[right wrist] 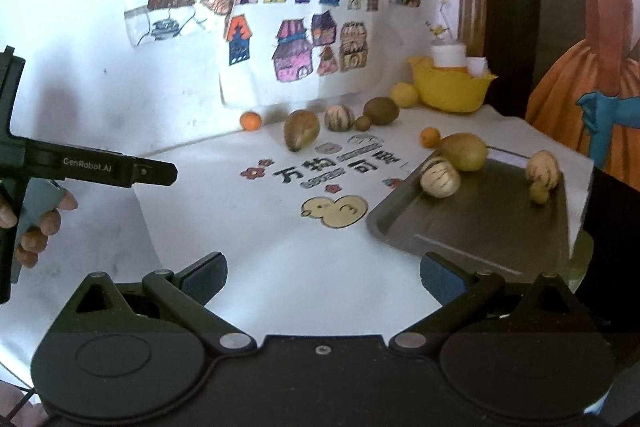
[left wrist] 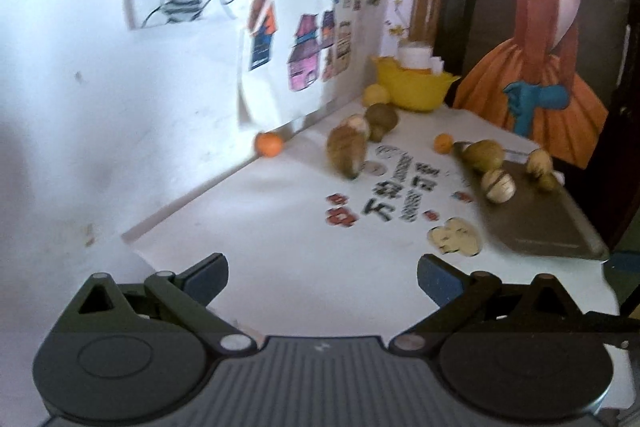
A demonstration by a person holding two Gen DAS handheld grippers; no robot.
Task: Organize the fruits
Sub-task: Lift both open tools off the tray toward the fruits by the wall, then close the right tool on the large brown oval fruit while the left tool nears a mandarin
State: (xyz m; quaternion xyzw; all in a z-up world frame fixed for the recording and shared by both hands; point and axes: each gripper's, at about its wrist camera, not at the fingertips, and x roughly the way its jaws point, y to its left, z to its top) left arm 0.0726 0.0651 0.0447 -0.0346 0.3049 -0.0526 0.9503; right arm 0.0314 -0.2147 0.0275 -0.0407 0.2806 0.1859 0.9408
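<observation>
In the right wrist view a hand [right wrist: 36,223] at the far left holds the left gripper [right wrist: 170,174], seen side-on; in its own view the left gripper [left wrist: 322,277] stands wide, with nothing between its fingers. The right gripper [right wrist: 323,277] is likewise spread wide and empty, above the white bench [right wrist: 248,267]. Along the back wall, from the left, lie a small orange [right wrist: 251,121], a brown pointed fruit [right wrist: 301,134], a pale striped fruit [right wrist: 339,117], a tiny green fruit [right wrist: 363,123], a round green-brown fruit [right wrist: 383,111] and a lemon [right wrist: 405,94] just beside a yellow bowl [right wrist: 450,89] that holds white containers. Nearer, a second orange [right wrist: 430,137] sits touching a green pear-shaped fruit [right wrist: 464,151] at the back edge of a dark tray [right wrist: 480,227]. On the tray rest a striped fruit [right wrist: 440,177] at its left and another striped fruit [right wrist: 543,169] with a small green one [right wrist: 539,193] at its right. A printed sheet with a duck sticker [right wrist: 334,211] lies flat left of the tray.
</observation>
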